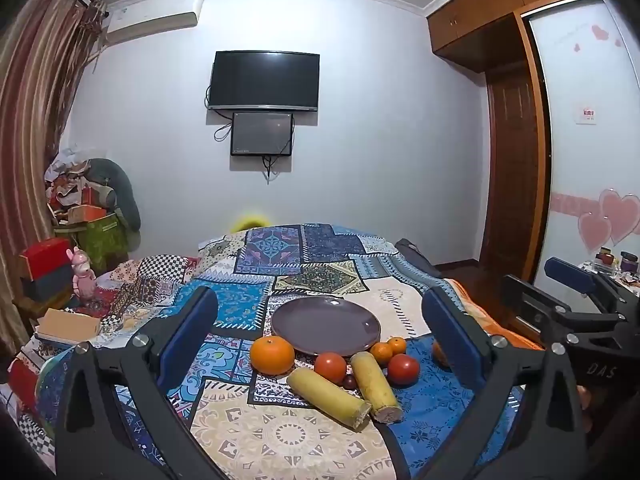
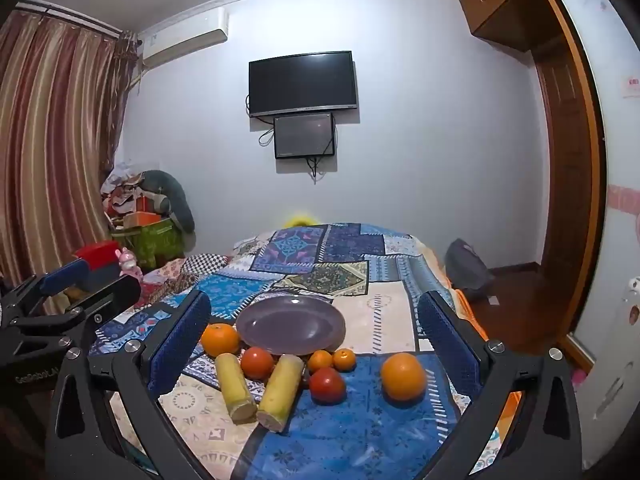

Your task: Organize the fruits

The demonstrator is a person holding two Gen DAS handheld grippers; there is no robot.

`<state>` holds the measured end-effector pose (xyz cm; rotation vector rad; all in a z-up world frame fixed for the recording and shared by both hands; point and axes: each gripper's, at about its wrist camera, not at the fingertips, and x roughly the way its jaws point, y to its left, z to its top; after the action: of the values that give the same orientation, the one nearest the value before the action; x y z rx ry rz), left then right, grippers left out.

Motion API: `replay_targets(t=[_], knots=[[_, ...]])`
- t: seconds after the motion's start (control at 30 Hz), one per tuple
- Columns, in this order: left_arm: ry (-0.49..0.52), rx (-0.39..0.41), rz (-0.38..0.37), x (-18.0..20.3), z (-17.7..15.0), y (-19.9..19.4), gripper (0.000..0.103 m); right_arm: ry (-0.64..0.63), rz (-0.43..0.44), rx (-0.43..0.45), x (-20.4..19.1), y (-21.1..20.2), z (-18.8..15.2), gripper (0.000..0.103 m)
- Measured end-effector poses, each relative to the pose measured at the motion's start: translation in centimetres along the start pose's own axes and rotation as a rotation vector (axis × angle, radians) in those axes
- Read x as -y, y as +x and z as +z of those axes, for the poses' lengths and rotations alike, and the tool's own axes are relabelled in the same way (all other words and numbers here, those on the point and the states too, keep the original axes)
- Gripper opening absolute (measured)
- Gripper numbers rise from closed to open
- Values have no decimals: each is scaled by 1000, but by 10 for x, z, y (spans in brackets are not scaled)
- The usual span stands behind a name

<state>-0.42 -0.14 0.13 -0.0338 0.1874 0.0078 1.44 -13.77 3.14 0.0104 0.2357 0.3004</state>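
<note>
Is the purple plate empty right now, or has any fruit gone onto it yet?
Empty. The purple plate shows a bare surface in both views; the big orange and tomato lie on the bedspread beside it.

I can read little here. From my left wrist view, the right gripper (image 1: 568,280) carries pale letters "DAS" on its black body, cut off at the frame edge. From my right wrist view, the left gripper (image 2: 90,278) shows "GenRobot.AI" on its body. A small red wall sign (image 1: 587,114) has characters too blurred to read.
</note>
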Motion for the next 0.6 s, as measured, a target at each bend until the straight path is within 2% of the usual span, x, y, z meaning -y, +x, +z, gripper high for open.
replay_targets(t=[0.6], knots=[[11,14,6,6,0,-2,103,14,13,13,5,3,2,103]])
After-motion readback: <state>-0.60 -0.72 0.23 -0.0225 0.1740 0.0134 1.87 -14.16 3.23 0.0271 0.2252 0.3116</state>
